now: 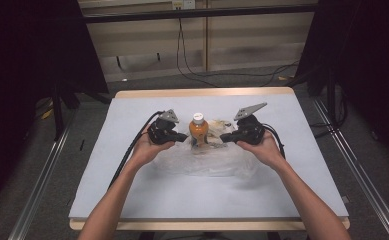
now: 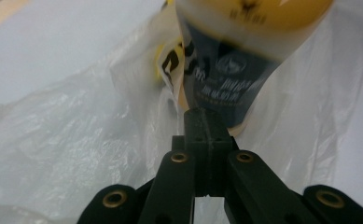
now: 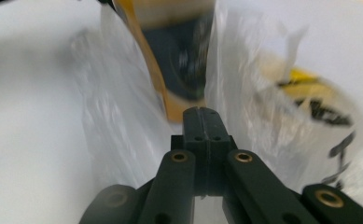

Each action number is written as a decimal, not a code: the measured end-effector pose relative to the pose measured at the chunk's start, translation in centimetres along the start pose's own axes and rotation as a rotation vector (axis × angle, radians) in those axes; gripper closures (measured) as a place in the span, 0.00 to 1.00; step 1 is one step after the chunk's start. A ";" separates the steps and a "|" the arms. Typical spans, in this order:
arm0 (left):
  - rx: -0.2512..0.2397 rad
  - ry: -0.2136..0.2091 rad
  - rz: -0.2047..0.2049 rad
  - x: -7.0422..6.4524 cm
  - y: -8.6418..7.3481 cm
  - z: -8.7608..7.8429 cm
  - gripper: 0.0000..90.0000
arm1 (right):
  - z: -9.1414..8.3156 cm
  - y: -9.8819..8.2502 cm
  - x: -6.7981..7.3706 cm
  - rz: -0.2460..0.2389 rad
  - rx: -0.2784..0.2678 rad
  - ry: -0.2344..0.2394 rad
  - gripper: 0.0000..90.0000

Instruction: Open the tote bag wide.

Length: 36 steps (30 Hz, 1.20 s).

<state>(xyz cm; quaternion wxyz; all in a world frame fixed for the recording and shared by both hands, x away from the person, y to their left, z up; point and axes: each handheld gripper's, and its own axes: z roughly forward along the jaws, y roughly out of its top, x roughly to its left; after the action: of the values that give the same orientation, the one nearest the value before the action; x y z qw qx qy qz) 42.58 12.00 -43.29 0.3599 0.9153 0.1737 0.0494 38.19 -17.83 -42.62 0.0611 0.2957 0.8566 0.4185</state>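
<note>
Bottle stands upright mid-bench, long axis vertical, white cap pointing straight up, orange contents, dark label band low on the body. It sits at the far edge of a crumpled clear plastic bag, which spreads from the bottle toward 6 o'clock over the grey bench; whether the base is inside the bag mouth or just against it, can't tell.

Left gripper at 9 o'clock of the bottle, jaws level, tips aimed at the lower body, just beside it. Left gripper view: jaws clenched together, nothing visible between them, bottle label dead ahead behind a layer of film, bag film spread out beside the jaws.

Right gripper mirrors it at 3 o'clock, tips also near the bottle base. Right gripper view: jaws clenched, tips right at the film over the bottle; can't tell whether any film is pinched. Yellow-black print shows through the bag at 2 o'clock.

Both hands hold the grippers from below; cables trail back toward 6 o'clock.
</note>
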 end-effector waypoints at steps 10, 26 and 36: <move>0.126 -0.002 -0.014 0.2 -2.6 2.3 1.00 | 2.4 -4.0 -2.6 0.066 0.149 -0.053 1.00; 0.263 0.123 0.014 1.4 -4.3 -0.3 1.00 | 1.3 -3.7 -3.2 -0.014 0.296 -0.126 1.00; 0.318 0.148 -0.002 2.5 -5.9 -2.2 1.00 | -1.7 -5.3 -3.7 -0.062 0.390 -0.123 1.00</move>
<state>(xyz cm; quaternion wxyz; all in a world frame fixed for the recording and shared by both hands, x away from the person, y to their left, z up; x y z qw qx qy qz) 42.82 18.33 -45.75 0.1967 0.9544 0.2062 0.0884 38.22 -23.60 -46.08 0.0674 0.3004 0.9247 0.2237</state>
